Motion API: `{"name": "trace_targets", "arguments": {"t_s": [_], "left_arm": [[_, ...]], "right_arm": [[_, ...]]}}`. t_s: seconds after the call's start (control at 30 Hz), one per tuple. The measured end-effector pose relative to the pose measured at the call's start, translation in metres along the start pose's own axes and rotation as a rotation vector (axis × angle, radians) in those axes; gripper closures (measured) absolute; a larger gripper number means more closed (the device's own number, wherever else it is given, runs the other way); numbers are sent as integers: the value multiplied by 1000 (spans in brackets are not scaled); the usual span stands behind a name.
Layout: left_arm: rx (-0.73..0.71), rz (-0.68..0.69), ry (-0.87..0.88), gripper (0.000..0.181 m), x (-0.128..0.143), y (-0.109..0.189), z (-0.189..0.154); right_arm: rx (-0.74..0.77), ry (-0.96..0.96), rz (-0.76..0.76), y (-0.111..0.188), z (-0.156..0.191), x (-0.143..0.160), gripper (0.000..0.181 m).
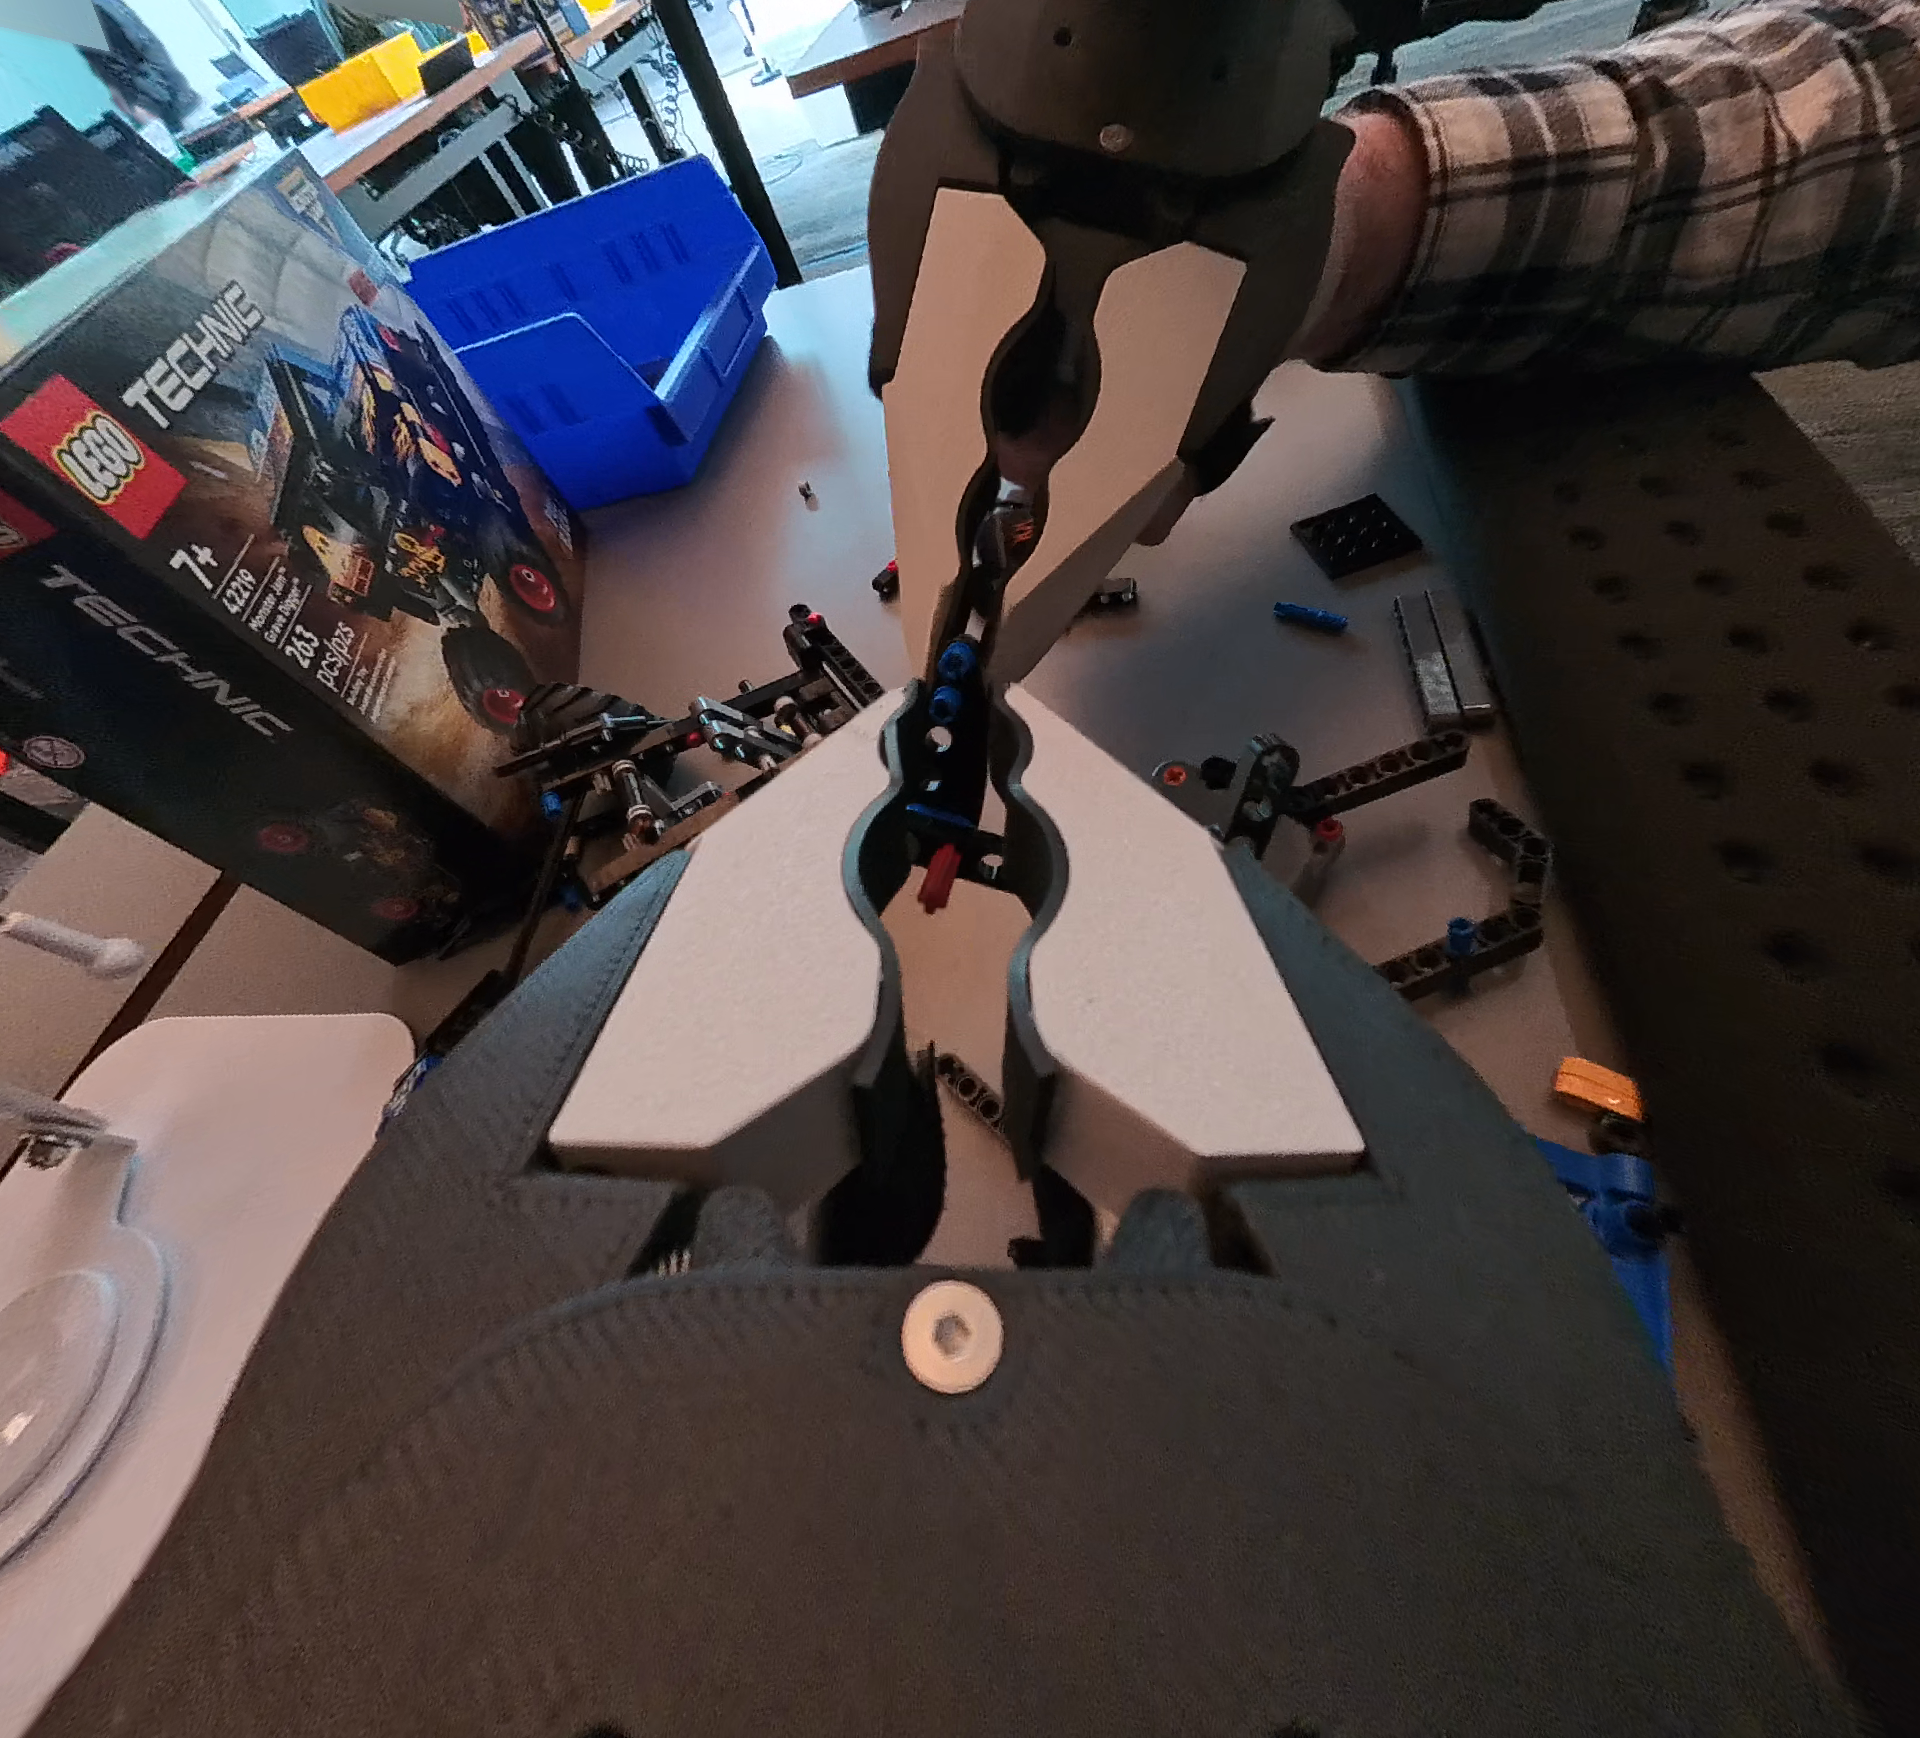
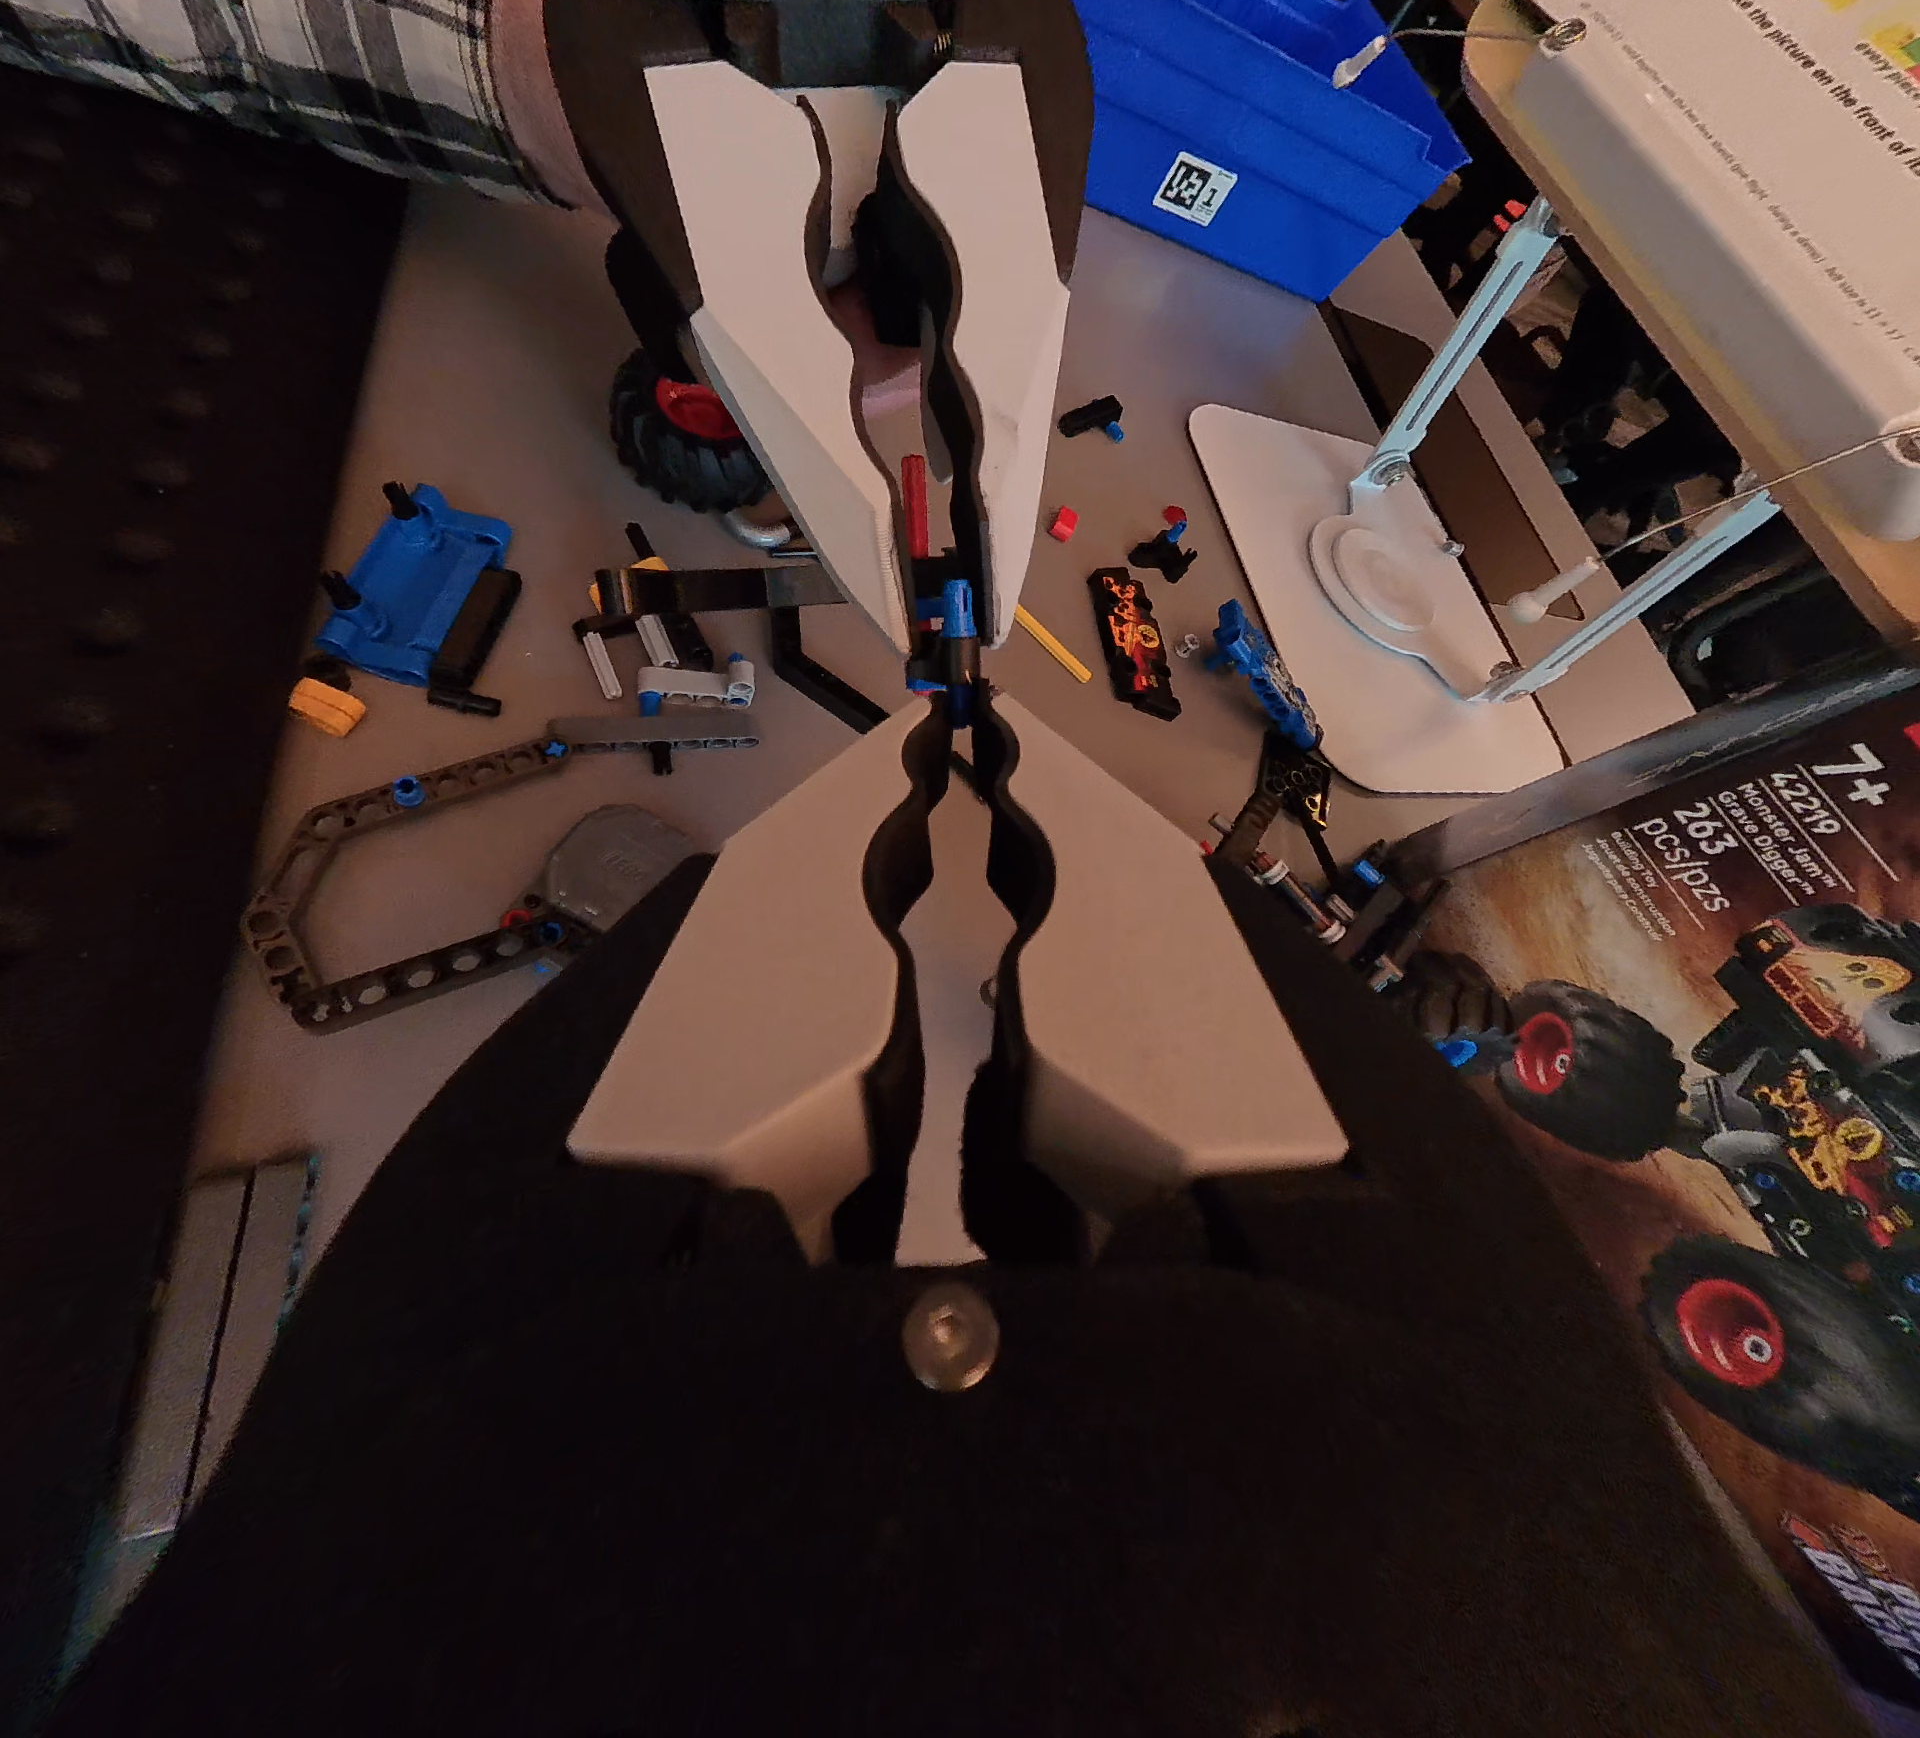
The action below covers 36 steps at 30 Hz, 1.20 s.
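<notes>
On the left, the toy box (image 1: 260, 545) stands by a half-built chassis (image 1: 665, 753). Centre, the left gripper (image 1: 951, 701) clamps a black beam (image 1: 951, 774) with blue pins; the right gripper (image 1: 961, 649) pinches its far end. Right, loose beams (image 1: 1475, 909) lie unassembled.

The left gripper (image 1: 951, 701) has ribbed, matt dark plastic with layered print lines, smooth matt white finger faces and a shiny metal screw (image 1: 952, 1337). It pinches a glossy black plastic beam (image 1: 951, 753) with blue pins. The right gripper (image 1: 961, 660) looks alike. A checked cloth sleeve (image 1: 1662, 171) lies over the matt dark perforated mat (image 1: 1714, 649). The table (image 1: 1195, 649) is smooth and matt grey. The blue bin (image 1: 623, 338) is glossy plastic; the printed box (image 1: 260, 545) is satin cardboard.
</notes>
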<state>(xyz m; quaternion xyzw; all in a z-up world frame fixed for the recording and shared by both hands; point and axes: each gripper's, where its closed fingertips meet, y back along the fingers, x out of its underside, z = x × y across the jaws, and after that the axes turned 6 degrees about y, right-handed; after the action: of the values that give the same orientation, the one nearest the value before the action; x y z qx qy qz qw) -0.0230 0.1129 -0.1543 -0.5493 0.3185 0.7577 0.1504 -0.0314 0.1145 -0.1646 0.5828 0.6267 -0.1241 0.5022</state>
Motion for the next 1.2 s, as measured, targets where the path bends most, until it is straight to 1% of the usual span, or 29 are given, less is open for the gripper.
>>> {"name": "trace_targets", "arguments": {"t_s": [0.07,0.17,0.23,0.37,0.47,0.5,0.53,0.57,0.6,0.67,0.77,0.87,0.93,1.03,1.1,1.17,1.2], "left_arm": [[-11,-5,-13,173,-1,-1,0],[31,-42,54,173,-5,2,0],[16,-21,37,173,-3,0,-1],[80,-77,131,174,-9,3,-3],[95,-85,156,174,-10,3,-4],[98,-90,161,175,-10,3,-4],[97,-102,170,180,-13,5,-3],[95,-99,169,180,-13,5,-3],[82,-88,152,180,-12,5,-3],[12,-24,34,180,-6,2,-3],[-11,-35,23,180,-10,3,0],[-44,14,-31,180,-4,1,0],[-84,43,-92,181,-4,2,1],[-101,-5,-75,181,-16,6,2],[-81,-51,-14,181,-26,10,2],[-68,-62,14,181,-28,12,1],[-98,-109,38,181,-36,18,7]], "right_arm": [[4,0,-1,1,-1,0,179],[2,-7,-24,2,-1,-4,179],[0,5,-11,2,0,-1,179],[-8,0,-42,4,1,-6,179],[-10,4,-45,5,1,-6,179],[-12,1,-46,5,1,-6,179],[-14,1,-43,5,1,-5,179],[-14,0,-45,5,1,-5,179],[-15,0,-42,4,1,-5,179],[-15,5,-19,3,2,0,179],[-10,-34,-56,6,-2,-4,179],[-7,-24,-32,4,-1,-1,179],[-5,-31,-30,2,-2,0,179],[-4,-61,-89,7,-4,-9,179],[-16,-86,-141,11,-5,-16,179],[-7,-69,-139,12,-4,-18,179],[-4,-71,-120,12,-5,-15,180]]}}
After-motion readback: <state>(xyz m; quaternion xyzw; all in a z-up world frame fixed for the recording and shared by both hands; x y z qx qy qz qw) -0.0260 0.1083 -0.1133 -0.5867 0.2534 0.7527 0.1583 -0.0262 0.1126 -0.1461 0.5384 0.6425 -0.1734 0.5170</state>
